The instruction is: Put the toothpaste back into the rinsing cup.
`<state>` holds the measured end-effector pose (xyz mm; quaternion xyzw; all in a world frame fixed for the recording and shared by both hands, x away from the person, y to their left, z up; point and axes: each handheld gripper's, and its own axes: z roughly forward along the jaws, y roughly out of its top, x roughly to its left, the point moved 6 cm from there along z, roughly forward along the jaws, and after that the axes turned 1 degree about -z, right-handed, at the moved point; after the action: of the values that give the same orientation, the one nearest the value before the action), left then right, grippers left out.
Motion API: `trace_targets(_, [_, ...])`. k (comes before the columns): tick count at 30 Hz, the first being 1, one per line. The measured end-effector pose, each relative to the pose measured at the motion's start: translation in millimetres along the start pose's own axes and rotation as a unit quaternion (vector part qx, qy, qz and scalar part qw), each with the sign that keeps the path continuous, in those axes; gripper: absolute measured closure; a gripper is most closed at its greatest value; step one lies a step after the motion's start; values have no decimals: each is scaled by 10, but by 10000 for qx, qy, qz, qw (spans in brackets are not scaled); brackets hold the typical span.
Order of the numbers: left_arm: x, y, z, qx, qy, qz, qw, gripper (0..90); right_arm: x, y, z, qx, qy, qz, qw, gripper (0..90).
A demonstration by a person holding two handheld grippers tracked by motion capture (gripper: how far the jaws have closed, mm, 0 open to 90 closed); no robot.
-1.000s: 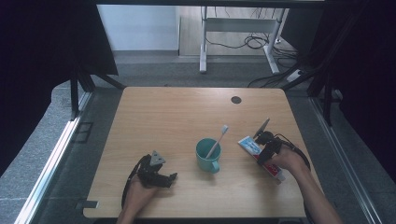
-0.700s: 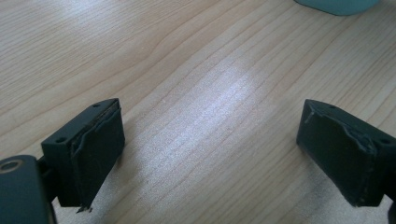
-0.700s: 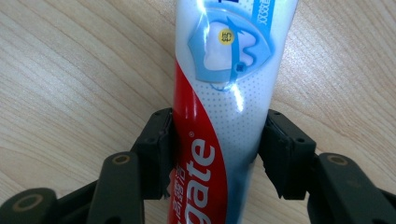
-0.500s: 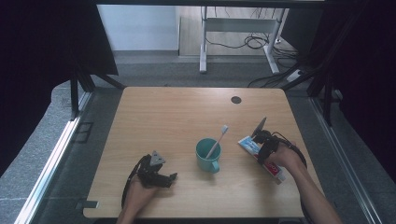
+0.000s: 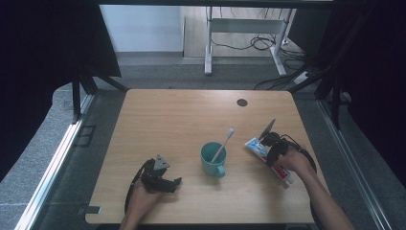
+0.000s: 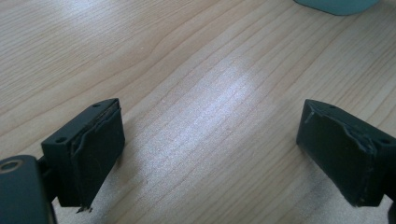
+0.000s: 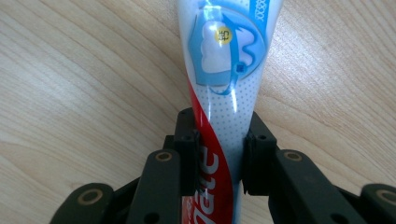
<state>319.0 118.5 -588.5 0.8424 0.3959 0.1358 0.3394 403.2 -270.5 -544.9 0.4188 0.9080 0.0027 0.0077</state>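
Observation:
A teal cup (image 5: 213, 162) stands near the table's front middle, and a white toothbrush (image 5: 224, 143) leans out of it toward the right. To the cup's right is a red, white and blue toothpaste tube (image 5: 253, 146). My right gripper (image 5: 272, 154) is shut across its middle. In the right gripper view the jaws press the tube (image 7: 224, 70) from both sides at the gripper (image 7: 219, 154), with wood close behind it. I cannot tell whether the tube is lifted. My left gripper (image 5: 173, 184) rests left of the cup, open (image 6: 210, 154) over bare wood.
The wooden table (image 5: 182, 115) has a dark round cable hole (image 5: 242, 102) at the back right. The cup's base (image 6: 334, 4) shows at the top edge of the left gripper view. Floor, a desk frame and cables lie beyond the far edge.

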Motion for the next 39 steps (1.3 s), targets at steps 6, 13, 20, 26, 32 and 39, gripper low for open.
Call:
trace_targets(6, [0,0,0,1,2,0,10000,76,16,-1,-107,-143,72,-53,9999,713])
trace_targets(13, [0,0,0,1,0,-1,10000,76,37,-6,-225,-205,32,-116,9997,713])
trace_targets(20, [-1,0,-1,1,3,-1,10000,76,57,-6,-350,-378,65,-155,9991,714])
trace_targets(26, [-1,0,0,1,2,-1,10000,76,87,-10,-456,-565,53,-188,9982,715])
trace_targets(32, [-1,0,-1,2,2,0,10000,76,145,-8,-557,-919,118,-232,9954,715])
trace_targets(39, [-1,0,0,-1,2,-2,10000,76,178,-35,-642,-1367,176,-240,9902,715])
